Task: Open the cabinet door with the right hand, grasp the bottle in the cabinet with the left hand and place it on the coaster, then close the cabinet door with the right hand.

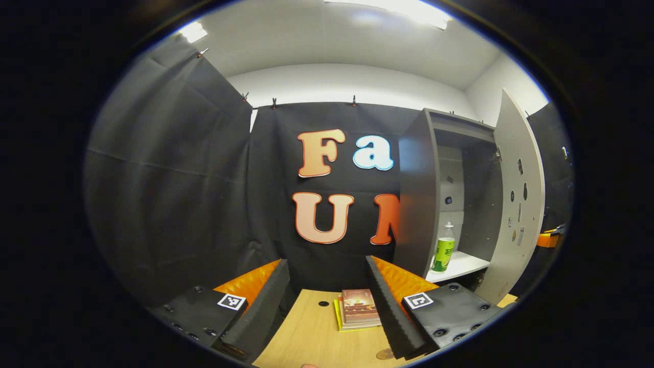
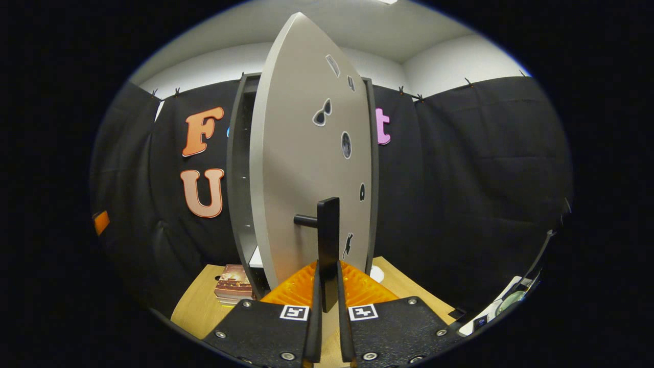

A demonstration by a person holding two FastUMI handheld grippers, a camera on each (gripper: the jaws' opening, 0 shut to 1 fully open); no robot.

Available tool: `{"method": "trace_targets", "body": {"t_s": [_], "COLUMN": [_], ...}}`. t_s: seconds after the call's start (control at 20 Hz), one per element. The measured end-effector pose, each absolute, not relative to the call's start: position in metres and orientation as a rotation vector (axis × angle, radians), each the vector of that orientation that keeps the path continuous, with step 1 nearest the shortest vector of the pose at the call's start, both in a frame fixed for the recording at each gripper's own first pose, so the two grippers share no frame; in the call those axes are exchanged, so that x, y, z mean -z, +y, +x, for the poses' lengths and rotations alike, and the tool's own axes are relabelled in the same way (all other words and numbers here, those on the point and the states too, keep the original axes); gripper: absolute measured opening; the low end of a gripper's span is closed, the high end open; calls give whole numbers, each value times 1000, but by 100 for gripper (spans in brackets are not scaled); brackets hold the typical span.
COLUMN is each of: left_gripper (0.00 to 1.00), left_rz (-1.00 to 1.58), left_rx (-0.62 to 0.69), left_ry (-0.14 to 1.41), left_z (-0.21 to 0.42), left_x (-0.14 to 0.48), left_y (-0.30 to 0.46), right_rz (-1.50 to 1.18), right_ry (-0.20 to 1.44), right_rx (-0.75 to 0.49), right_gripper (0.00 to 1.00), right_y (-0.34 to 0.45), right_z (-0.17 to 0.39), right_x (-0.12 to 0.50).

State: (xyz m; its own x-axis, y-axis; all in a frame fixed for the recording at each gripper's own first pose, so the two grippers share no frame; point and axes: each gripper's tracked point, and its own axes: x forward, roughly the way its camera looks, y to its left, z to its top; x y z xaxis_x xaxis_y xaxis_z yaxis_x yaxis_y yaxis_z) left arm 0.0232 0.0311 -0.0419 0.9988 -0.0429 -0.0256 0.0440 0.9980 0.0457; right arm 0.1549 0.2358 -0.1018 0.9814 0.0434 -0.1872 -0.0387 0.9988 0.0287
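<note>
Bottle: a clear bottle (image 1: 444,249) with a green label and pale cap stands upright on the white bottom shelf (image 1: 460,266) inside the open cabinet (image 1: 434,194), near the shelf's front left corner.
Cabinet door: the grey door (image 2: 306,168) is swung open and carries small dark stickers; in the left gripper view it stands edge-on at the cabinet's right.
Door handle: a black bar handle (image 2: 328,240) on a short stem sticks out from the door's lower part.
Right tongs: the right tongs (image 2: 327,299) are closed on the handle's lower end, both fingers pressing it.
Left tongs: the left tongs (image 1: 327,291) are spread wide and hold nothing, hovering over the tabletop, well apart from the bottle.
Coaster: a small round brownish disc (image 1: 384,353), probably the coaster, lies on the tabletop just beside the left tongs' right finger.
Tabletop: pale wood (image 1: 306,332), with a small dark hole and a short stack of books (image 1: 357,309) left of the cabinet.
Room: black cloth walls clipped up below a white wall and lit ceiling.
</note>
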Motion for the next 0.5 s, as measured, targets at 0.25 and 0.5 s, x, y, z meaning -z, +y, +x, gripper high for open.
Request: {"method": "trace_targets", "body": {"t_s": [0.25, 0.5], "left_gripper": [93, 95], "left_rz": [49, 47], "left_rx": [74, 82], "left_ry": [39, 52], "left_z": [21, 13], "left_x": [44, 48], "left_y": [-13, -50], "right_rz": [30, 38], "right_ry": [201, 199], "right_rx": [-54, -26], "right_gripper": [12, 6], "right_y": [226, 210], "right_z": [151, 150], "right_x": [103, 103]}}
